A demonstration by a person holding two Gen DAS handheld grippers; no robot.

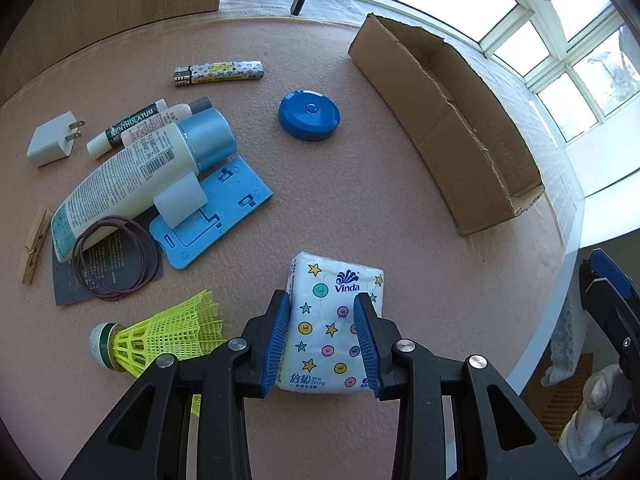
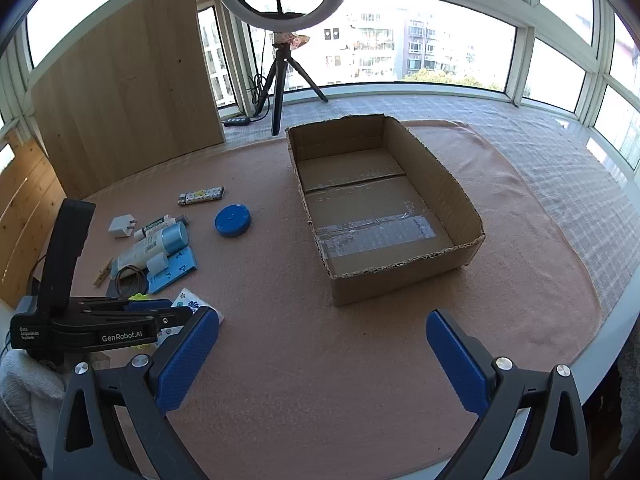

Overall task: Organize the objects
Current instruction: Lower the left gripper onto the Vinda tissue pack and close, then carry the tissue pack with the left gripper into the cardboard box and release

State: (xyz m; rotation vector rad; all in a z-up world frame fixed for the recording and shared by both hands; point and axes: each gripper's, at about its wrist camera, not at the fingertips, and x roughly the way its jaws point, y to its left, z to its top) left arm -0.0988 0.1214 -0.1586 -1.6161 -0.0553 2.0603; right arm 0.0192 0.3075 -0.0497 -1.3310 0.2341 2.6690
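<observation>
A white Vinda tissue pack (image 1: pixel 332 320) printed with stars and dots lies on the pink cloth near the table's front edge. My left gripper (image 1: pixel 322 299) points steeply down over it, its blue pads pressed against the pack's two long sides. In the right wrist view a corner of the pack (image 2: pixel 190 304) shows beyond the left gripper's black body. The open cardboard box (image 2: pixel 440 184) stands empty in the middle of the table, also seen to the right as the cardboard box (image 1: pixel 440 120). My right gripper (image 2: pixel 322 318) hangs wide open over bare cloth in front of the box, nothing between its fingers.
Left of the pack lie a yellow shuttlecock (image 1: pixel 160 336), hair ties (image 1: pixel 116 260), a clothespin (image 1: pixel 34 248), a blue plastic stand (image 1: pixel 212 216), a lotion bottle (image 1: pixel 132 176), a lip balm (image 1: pixel 124 130) and a white charger (image 1: pixel 52 140). Farther back are a lighter (image 1: pixel 220 74) and a blue round case (image 1: pixel 309 114). A tripod (image 2: pixel 280 80) stands behind.
</observation>
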